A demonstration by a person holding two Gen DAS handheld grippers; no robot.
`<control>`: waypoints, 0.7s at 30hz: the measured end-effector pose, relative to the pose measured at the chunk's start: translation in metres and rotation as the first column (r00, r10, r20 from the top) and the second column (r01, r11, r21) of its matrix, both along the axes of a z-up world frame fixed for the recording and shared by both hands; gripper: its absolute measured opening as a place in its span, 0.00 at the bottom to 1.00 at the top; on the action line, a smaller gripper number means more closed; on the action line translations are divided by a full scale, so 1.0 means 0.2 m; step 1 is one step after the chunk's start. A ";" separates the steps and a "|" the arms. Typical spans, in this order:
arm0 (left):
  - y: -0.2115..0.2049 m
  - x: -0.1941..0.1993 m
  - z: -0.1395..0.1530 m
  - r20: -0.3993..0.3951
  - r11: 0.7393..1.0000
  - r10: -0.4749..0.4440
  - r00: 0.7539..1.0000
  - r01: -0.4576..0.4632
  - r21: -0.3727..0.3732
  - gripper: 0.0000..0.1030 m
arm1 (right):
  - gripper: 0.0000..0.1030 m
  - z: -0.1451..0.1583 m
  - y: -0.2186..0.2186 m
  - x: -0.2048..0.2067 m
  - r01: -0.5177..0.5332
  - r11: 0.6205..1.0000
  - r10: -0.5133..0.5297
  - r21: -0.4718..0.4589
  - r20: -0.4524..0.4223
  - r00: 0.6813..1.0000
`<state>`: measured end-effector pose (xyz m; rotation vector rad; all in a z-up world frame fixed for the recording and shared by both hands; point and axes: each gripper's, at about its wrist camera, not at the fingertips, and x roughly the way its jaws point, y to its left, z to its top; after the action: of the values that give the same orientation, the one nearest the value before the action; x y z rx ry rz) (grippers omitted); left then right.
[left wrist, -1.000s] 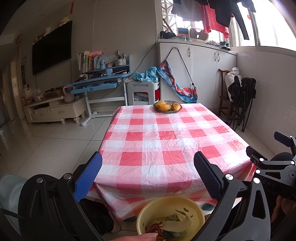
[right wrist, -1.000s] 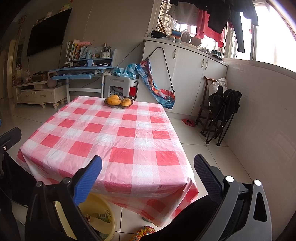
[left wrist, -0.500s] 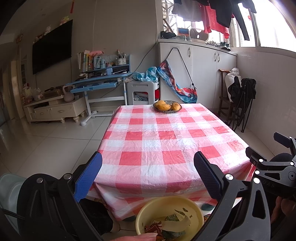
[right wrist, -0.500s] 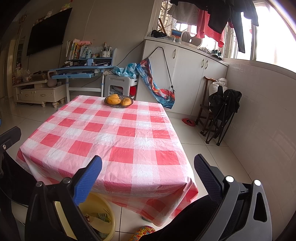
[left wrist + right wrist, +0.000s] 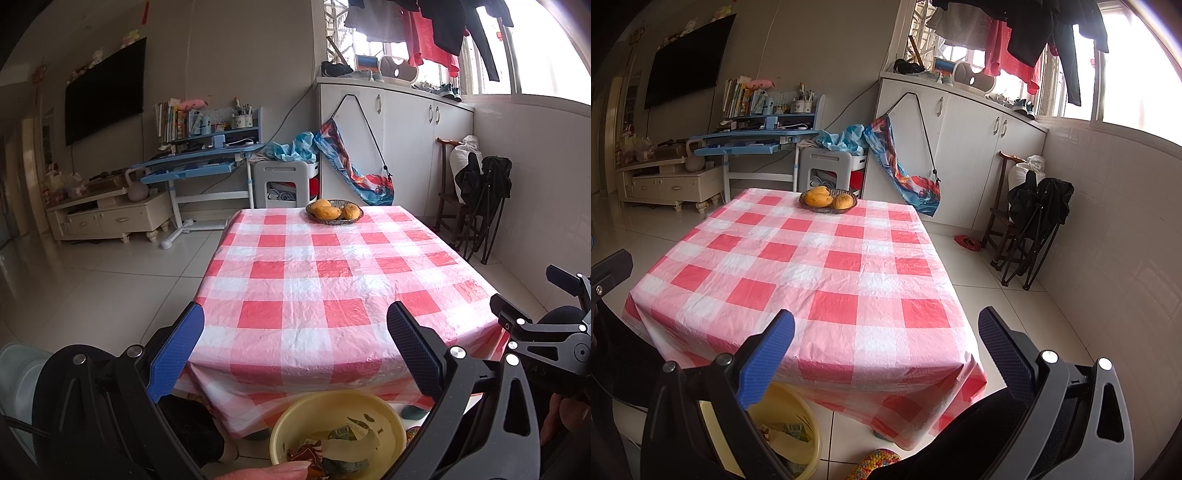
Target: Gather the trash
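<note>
A yellow basin (image 5: 338,428) holding scraps of trash (image 5: 343,446) sits on the floor below the table's near edge; it also shows in the right wrist view (image 5: 798,432). My left gripper (image 5: 295,350) is open and empty, held above the basin before the table. My right gripper (image 5: 886,350) is open and empty, near the table's front right corner. The right gripper's body shows at the right of the left wrist view (image 5: 546,332). No trash shows on the red-and-white checked tablecloth (image 5: 332,280).
A bowl of mangoes (image 5: 334,211) stands at the table's far end, also in the right wrist view (image 5: 828,200). White cabinets (image 5: 406,147), a blue desk (image 5: 199,162), a folded black chair (image 5: 1034,229) and a red slipper (image 5: 967,242) surround the table.
</note>
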<state>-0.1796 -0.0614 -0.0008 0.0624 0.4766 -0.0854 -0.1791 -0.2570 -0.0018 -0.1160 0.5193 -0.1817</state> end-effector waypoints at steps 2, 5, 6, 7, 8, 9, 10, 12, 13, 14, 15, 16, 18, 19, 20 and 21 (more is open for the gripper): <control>0.00 0.00 0.00 0.000 1.000 -0.001 1.000 0.001 0.000 0.93 | 0.93 0.00 0.00 0.00 0.000 1.000 0.000 0.000 0.000 1.000; -0.01 0.00 -0.01 0.000 1.000 0.000 1.000 0.000 -0.001 0.93 | 0.93 0.00 0.00 0.00 -0.001 1.000 0.001 -0.001 -0.001 1.000; -0.01 0.00 -0.01 0.000 1.000 0.000 1.000 0.000 -0.001 0.93 | 0.93 0.00 0.00 0.00 -0.001 1.000 0.001 -0.001 -0.001 1.000; -0.01 0.00 -0.01 0.000 1.000 0.000 1.000 0.000 -0.001 0.93 | 0.93 0.00 0.00 0.00 -0.001 1.000 0.001 -0.001 -0.001 1.000; 0.00 0.00 0.00 0.000 1.000 0.000 1.000 0.000 0.000 0.93 | 0.93 0.00 0.00 0.00 -0.001 1.000 0.001 -0.001 -0.001 1.000; -0.01 0.00 -0.01 0.000 1.000 -0.001 1.000 0.001 0.000 0.93 | 0.93 0.00 0.00 0.00 -0.001 1.000 0.001 -0.001 -0.001 1.000; 0.00 0.00 0.00 0.000 1.000 0.000 1.000 0.000 0.000 0.93 | 0.93 0.00 0.00 0.00 -0.001 1.000 0.001 -0.001 -0.001 1.000; -0.01 0.00 0.00 0.000 1.000 -0.001 1.000 0.001 0.000 0.93 | 0.93 0.00 0.00 0.00 -0.001 1.000 0.001 0.000 -0.001 1.000; -0.01 0.00 -0.01 0.000 1.000 -0.002 1.000 0.002 0.000 0.93 | 0.93 0.00 0.00 0.00 -0.001 1.000 0.001 -0.001 -0.001 1.000; -0.01 0.00 -0.01 0.000 1.000 -0.002 1.000 0.002 -0.001 0.93 | 0.93 0.00 0.00 0.00 -0.001 1.000 0.001 -0.001 -0.001 1.000; -0.01 0.00 0.00 0.000 1.000 -0.004 1.000 0.004 -0.001 0.93 | 0.93 0.00 0.00 0.00 -0.001 1.000 0.001 -0.001 -0.001 1.000; -0.01 0.00 0.00 0.000 1.000 -0.006 1.000 0.006 -0.001 0.93 | 0.93 0.00 0.00 0.00 -0.001 1.000 0.001 -0.001 -0.002 1.000; -0.02 0.00 0.00 -0.005 1.000 -0.010 1.000 0.010 -0.002 0.93 | 0.93 0.00 0.00 0.00 -0.001 1.000 0.001 -0.002 -0.002 1.000; -0.02 -0.01 0.00 -0.006 1.000 -0.005 1.000 0.005 -0.002 0.93 | 0.93 0.01 0.00 0.00 0.000 1.000 0.000 0.000 -0.002 1.000; -0.02 -0.01 0.02 -0.008 1.000 0.000 1.000 0.000 0.001 0.93 | 0.93 0.01 0.00 0.00 -0.002 1.000 0.002 0.005 0.001 1.000; -0.03 -0.01 0.03 -0.012 1.000 0.003 1.000 -0.003 0.004 0.93 | 0.93 0.02 0.00 -0.01 -0.004 1.000 0.004 0.013 0.007 1.000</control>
<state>-0.1815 -0.0665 0.0050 0.0653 0.4887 -0.0819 -0.1808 -0.2579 0.0015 -0.1037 0.5133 -0.1751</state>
